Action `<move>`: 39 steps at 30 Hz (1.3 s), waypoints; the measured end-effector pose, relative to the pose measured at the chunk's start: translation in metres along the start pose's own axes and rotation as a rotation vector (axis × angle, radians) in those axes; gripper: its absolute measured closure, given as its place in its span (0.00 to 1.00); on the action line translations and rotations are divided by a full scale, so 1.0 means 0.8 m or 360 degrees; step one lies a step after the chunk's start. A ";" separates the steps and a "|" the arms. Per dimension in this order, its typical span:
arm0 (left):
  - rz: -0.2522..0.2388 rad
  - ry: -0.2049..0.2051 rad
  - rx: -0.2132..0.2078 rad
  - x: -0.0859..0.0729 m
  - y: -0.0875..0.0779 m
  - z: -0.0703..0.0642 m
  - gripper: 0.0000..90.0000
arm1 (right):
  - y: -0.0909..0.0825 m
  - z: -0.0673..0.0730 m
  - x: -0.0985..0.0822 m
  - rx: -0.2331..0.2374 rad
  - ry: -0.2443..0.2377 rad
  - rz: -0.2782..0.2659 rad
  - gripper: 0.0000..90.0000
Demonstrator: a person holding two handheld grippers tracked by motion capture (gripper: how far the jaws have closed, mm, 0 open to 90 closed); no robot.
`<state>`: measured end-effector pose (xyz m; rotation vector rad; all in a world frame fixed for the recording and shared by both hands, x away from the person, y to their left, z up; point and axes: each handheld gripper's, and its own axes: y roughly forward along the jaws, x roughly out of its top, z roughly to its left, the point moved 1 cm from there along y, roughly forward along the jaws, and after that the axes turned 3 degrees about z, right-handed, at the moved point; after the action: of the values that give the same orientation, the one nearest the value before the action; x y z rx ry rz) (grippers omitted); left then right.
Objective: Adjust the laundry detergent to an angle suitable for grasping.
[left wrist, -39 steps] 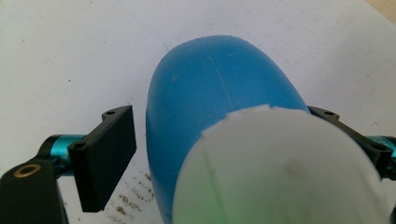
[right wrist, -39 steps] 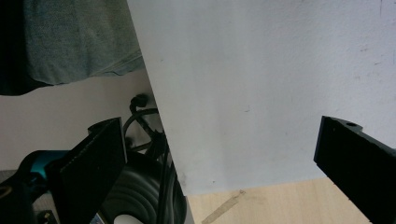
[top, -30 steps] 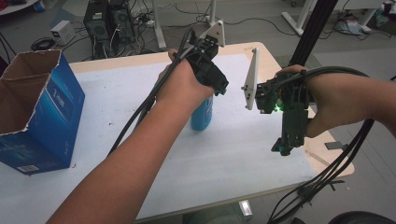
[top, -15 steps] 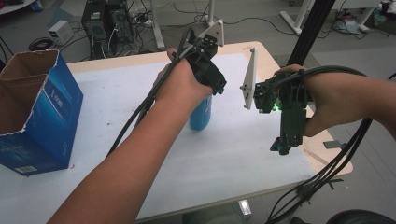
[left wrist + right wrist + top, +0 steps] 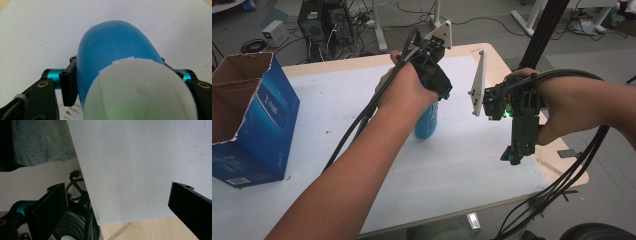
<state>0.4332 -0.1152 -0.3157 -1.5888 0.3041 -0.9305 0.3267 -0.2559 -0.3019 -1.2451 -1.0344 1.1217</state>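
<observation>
1. A blue plastic bottle with a white rounded cap (image 5: pixel 428 120) stands upright near the middle of the white-covered bench (image 5: pixel 337 110), partly hidden in the high view behind the person's left hand.
2. The left tool (image 5: pixel 432 107) comes down on the bottle from above. In the left gripper view the bottle (image 5: pixel 112 50) runs away from the camera, with its white cap (image 5: pixel 140 92) closest to the lens.
3. The jaws of the left tool have just been closing with the bottle between them. In the left gripper view the black pad (image 5: pixel 68 85) on one side lies flat against the blue wall. The pad on the other side sits at the bottle's far flank and is mostly hidden behind the cap. The tool reads as clamped on the bottle.
4. The right tool (image 5: pixel 514 157) hangs above the bench's right edge and points downward, well apart from the bottle. A green light glows on its body.
5. In the right gripper view its two black jaws stand wide apart with nothing between them. Beneath them are the bench's white cover and a strip of bare pale wood at its edge.
6. A blue cardboard box with an open, torn top (image 5: pixel 249 120) stands at the bench's left end, well apart from the bottle.
7. Black cables trail from both tools, back along each forearm.
</observation>
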 end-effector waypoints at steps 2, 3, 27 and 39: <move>0.0005 0.0010 0.0010 0.000 0.000 -0.001 0.38 | 0.000 0.000 0.000 0.0002 -0.0004 0.0005 0.02; 0.0002 0.0008 0.0017 0.000 0.000 -0.001 0.39 | 0.000 0.000 0.001 0.0001 0.0003 0.0005 0.02; -0.0043 0.0112 0.0008 -0.014 -0.023 0.001 0.42 | -0.004 0.003 0.007 -0.0010 -0.0001 0.0010 0.02; -0.0062 0.0238 -0.0063 -0.034 -0.067 0.016 0.42 | -0.005 0.004 0.019 -0.0018 -0.0022 0.0008 0.02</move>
<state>0.4087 -0.0743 -0.2771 -1.5687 0.3993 -1.0822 0.3261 -0.2402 -0.2977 -1.2510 -1.0497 1.1312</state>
